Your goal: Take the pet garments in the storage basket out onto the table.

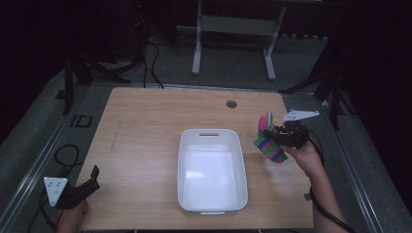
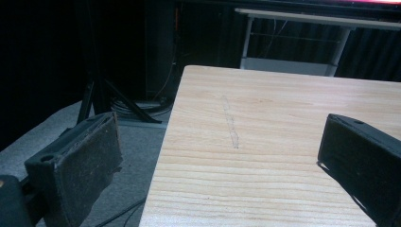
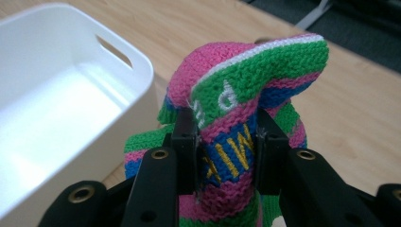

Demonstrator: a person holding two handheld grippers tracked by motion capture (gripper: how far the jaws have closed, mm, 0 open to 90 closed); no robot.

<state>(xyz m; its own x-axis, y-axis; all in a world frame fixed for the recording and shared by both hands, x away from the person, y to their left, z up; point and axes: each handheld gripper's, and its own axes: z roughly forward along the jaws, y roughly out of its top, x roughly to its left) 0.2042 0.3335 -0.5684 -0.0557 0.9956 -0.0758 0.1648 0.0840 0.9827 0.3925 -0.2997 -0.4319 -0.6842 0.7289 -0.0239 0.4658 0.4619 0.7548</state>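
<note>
A knitted sock (image 1: 268, 142) striped pink, green and blue hangs to the right of the white bin (image 1: 212, 194), above the wooden table (image 1: 145, 126). My right gripper (image 1: 275, 134) is shut on the sock; in the right gripper view its two black jaws pinch the sock (image 3: 231, 118) around the yellow lettering, with the cuff folded over above them and the bin (image 3: 142, 75) at the left. My left gripper (image 1: 92, 179) rests at the table's near left corner, its jaws wide apart with nothing between them (image 2: 220, 161).
The bin's inside is bare. A small round hole (image 1: 231, 104) sits near the table's far edge. Cables (image 1: 65, 155) trail on the floor at the left. A metal stand (image 1: 233, 29) is beyond the table.
</note>
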